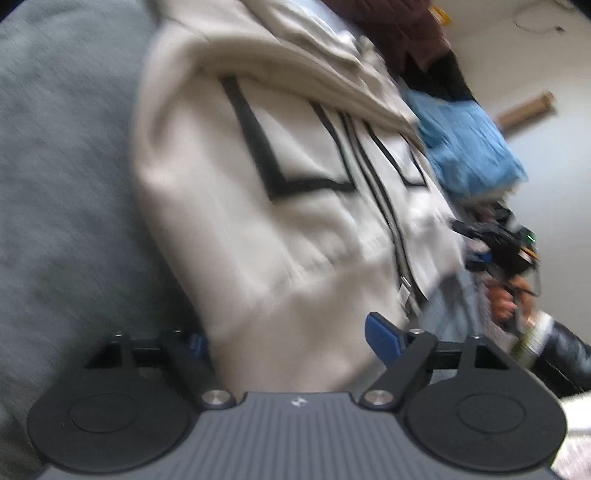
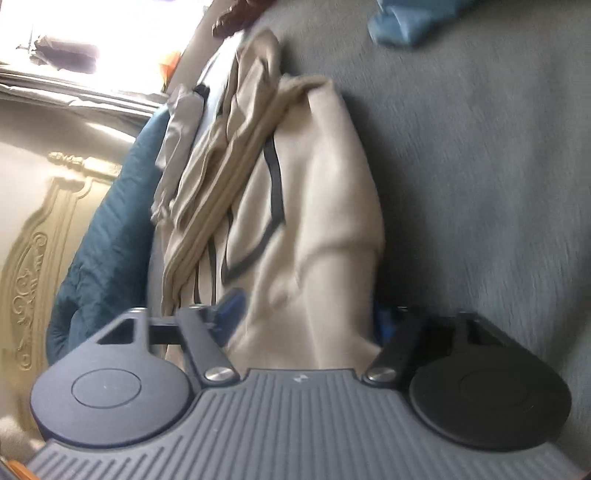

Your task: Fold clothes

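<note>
Left wrist view alone shows right gripper (image 1: 495,243). One beige jacket (image 1: 280,206) between both grippers' jaws; grip indiscernible.

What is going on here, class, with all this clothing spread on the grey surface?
A person is folding a cream jacket with black trim on a grey blanket, a handheld gripper in each hand. The left gripper and the right gripper each have the jacket's cloth between their fingers. Motion blur hides whether either one is pinching it. A blue garment lies beyond.

Grey bedspread (image 2: 480,166), carved cream headboard (image 2: 33,240), bright window (image 2: 92,22)
</note>
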{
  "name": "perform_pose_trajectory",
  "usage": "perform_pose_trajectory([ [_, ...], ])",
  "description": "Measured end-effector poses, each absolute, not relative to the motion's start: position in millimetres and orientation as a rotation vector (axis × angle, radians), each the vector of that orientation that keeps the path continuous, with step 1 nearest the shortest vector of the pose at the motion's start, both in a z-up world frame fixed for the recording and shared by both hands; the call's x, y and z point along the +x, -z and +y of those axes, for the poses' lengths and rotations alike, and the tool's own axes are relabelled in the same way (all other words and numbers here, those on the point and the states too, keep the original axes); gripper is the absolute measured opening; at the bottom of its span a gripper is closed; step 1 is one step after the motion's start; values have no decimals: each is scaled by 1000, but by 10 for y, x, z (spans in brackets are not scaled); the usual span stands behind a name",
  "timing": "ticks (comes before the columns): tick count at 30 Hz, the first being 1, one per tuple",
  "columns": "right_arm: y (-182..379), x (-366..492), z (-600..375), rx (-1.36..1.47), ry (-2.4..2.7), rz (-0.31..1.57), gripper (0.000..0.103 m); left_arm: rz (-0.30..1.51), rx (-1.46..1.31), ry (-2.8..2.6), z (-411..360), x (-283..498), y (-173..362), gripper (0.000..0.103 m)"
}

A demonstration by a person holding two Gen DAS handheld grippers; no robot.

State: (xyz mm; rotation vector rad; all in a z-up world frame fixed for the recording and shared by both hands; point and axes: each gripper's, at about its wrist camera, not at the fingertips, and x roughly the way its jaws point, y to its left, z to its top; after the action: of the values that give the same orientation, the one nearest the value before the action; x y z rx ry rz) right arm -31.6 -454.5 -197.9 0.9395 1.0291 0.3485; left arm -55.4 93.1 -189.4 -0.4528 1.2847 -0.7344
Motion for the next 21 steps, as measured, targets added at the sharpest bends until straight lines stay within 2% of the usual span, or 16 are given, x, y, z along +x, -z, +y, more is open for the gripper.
perform_pose_trajectory([
  [2,1991,-367,-4498,929,-371,1054,35,1314,-451,814,885,-586,1928,77],
  [3,1997,-393,-4474,923,-382,1066,32,1329,-437,830,850,-594,1952,76],
  [7,2018,-456,-4401,911,-383,1092,30,1324,-414,803,750,-576,1989,75],
  [9,2018,-451,-4380,913,-372,1090,30,1318,-404,789,720,-574,1987,70],
  [11,2004,-478,-4357,903,-377,1085,28,1305,-358,773,682,-594,1949,53],
  [12,1988,-509,-4346,886,-386,1081,26,1296,-337,771,679,-610,1929,49],
  [14,1920,-517,-4316,836,-401,1059,15,1274,-316,775,703,-634,1891,31],
  [15,1884,-492,-4294,817,-405,1040,14,1262,-312,780,722,-639,1864,28],
  [17,1793,-484,-4272,789,-416,1005,12,1228,-300,786,751,-642,1775,14],
  [21,1596,-499,-4250,743,-443,940,10,1152,-302,800,832,-626,1541,11],
])
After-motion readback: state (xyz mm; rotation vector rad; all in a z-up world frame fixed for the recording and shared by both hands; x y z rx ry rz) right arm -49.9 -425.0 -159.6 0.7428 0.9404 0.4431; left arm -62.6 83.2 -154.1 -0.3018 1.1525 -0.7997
